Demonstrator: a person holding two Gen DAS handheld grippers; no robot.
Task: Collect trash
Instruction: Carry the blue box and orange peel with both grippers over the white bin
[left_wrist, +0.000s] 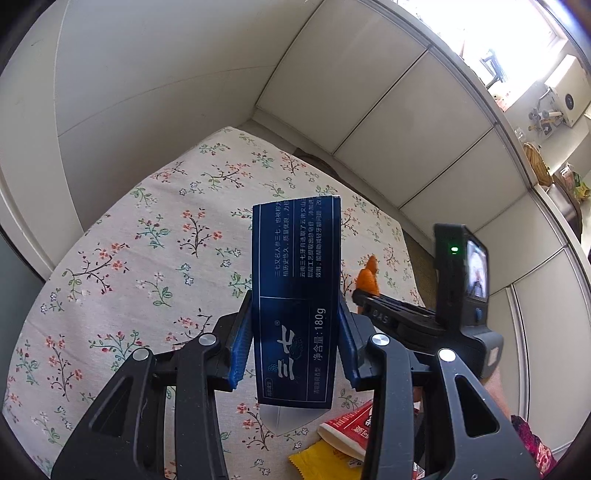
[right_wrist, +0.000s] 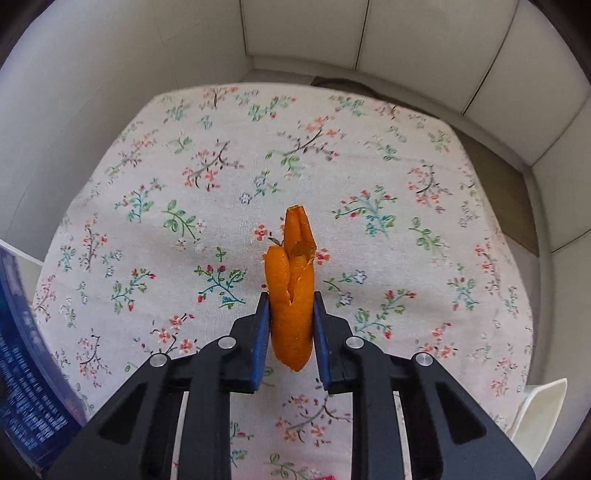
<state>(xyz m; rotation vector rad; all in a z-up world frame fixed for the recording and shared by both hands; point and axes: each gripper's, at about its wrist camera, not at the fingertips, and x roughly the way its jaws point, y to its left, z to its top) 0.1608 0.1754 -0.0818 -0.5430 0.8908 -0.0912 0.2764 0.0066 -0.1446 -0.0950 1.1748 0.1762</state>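
A curled strip of orange fruit peel (right_wrist: 291, 295) stands upright between the blue-padded fingers (right_wrist: 263, 332) of the right gripper (right_wrist: 290, 321), which are pinched narrowly onto its lower half. The peel is lifted clear of the surface (right_wrist: 388, 258), a table under a cream cloth printed with small red and green flower sprigs; its shadow falls on the cloth behind it. In the left wrist view only its orange tip (left_wrist: 367, 277) shows above the right gripper (left_wrist: 373, 301), whose black body carries a small lit screen.

To the left, the left gripper (left_wrist: 295, 332) holds a dark blue rectangular cardboard toothpaste box (left_wrist: 297, 295) with white Chinese lettering. Its fingers (left_wrist: 240, 347) press on both long sides, and the box juts up and away from the camera, hiding the cloth behind it. The same box (right_wrist: 26, 369) fills the lower left edge of the right wrist view.

Beneath the left gripper lie a red and white printed wrapper (left_wrist: 351, 430) and a yellow wrapper (left_wrist: 317, 461), touching each other on the cloth. A white plastic container (right_wrist: 539, 417) sits at the lower right edge of the surface. White cabinet panels (right_wrist: 303, 29) close in the far side and both flanks.
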